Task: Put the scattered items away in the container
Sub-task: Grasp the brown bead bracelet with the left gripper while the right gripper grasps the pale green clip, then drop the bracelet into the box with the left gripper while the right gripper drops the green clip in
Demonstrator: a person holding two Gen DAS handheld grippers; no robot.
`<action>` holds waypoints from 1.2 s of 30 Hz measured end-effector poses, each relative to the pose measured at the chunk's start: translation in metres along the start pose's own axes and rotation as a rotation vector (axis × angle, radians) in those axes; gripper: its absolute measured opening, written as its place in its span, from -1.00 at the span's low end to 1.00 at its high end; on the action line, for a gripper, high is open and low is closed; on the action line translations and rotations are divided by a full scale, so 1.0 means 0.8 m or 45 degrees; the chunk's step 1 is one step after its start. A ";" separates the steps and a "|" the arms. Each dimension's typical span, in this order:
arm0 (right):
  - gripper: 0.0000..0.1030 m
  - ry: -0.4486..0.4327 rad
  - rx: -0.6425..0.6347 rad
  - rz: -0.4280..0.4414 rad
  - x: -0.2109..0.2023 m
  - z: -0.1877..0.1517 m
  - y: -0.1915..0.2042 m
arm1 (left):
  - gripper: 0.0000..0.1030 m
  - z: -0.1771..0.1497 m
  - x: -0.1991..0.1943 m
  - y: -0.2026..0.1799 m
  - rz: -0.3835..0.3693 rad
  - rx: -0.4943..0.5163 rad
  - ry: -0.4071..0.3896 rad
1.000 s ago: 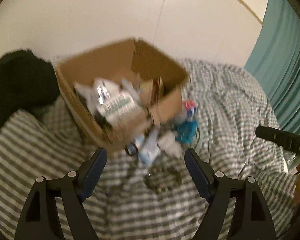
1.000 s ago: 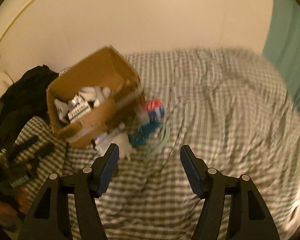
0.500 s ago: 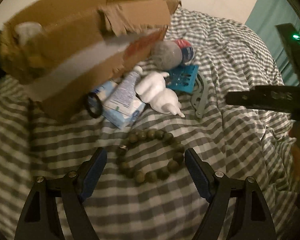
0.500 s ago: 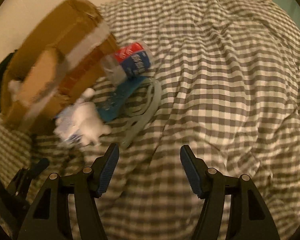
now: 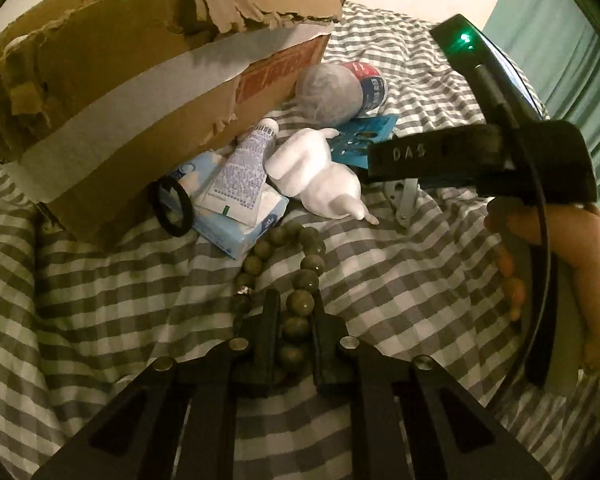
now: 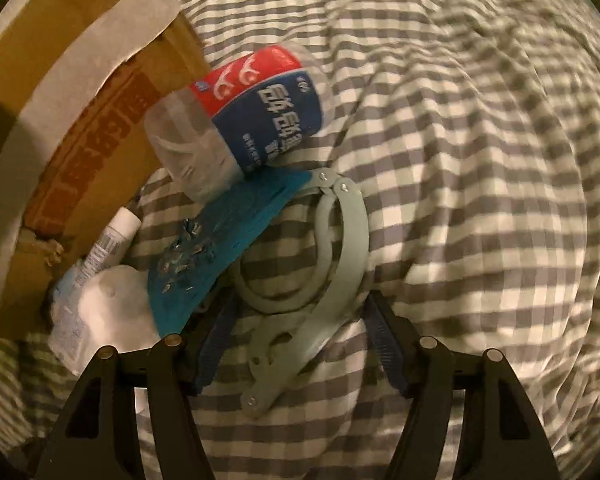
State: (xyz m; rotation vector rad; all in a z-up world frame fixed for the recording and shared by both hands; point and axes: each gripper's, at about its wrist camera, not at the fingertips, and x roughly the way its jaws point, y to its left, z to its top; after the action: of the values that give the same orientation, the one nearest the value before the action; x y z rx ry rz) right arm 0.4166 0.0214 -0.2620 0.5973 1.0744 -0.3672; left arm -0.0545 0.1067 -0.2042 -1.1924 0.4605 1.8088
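Observation:
My left gripper [image 5: 294, 312] is shut on a green bead bracelet [image 5: 300, 272] that lies on the checked bedspread in front of the cardboard box [image 5: 140, 80]. A white figurine [image 5: 320, 176], a tube [image 5: 240, 172], a tissue pack [image 5: 236, 228], a black ring [image 5: 172, 208], a blue card [image 5: 360, 140] and a plastic tub [image 5: 336, 92] lie against the box. My right gripper [image 6: 300, 328] is open, its fingers on either side of a folded grey-green hanger [image 6: 332, 280]. The tub [image 6: 252, 116] and blue card [image 6: 220, 240] lie just beyond it.
The right gripper's body and the hand holding it [image 5: 540, 208] fill the right of the left wrist view. The box [image 6: 60, 140] stands at the left of the right wrist view. Checked bedding [image 6: 480, 200] spreads to the right. A teal curtain [image 5: 560, 40] hangs beyond.
Both grippers moved down and closer to the items. The left gripper went from open to shut on the bracelet. The right gripper now straddles the hanger.

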 end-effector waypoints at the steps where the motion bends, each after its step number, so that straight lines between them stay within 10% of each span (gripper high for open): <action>1: 0.13 -0.006 -0.042 -0.013 -0.002 -0.001 0.003 | -0.75 -0.001 -0.003 -0.001 0.008 0.004 -0.006; 12: -0.51 -0.079 -0.057 -0.027 -0.077 -0.028 0.000 | -0.79 -0.010 -0.062 -0.002 0.041 -0.001 -0.079; 36: -0.83 -0.286 -0.098 0.106 -0.255 -0.029 0.034 | -0.79 0.079 -0.200 0.025 0.035 0.003 -0.350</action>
State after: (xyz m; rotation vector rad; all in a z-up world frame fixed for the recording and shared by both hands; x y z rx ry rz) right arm 0.3257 0.0566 -0.0796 0.5171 0.8417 -0.3106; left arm -0.0832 0.0647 -0.0387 -0.9209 0.3219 1.9592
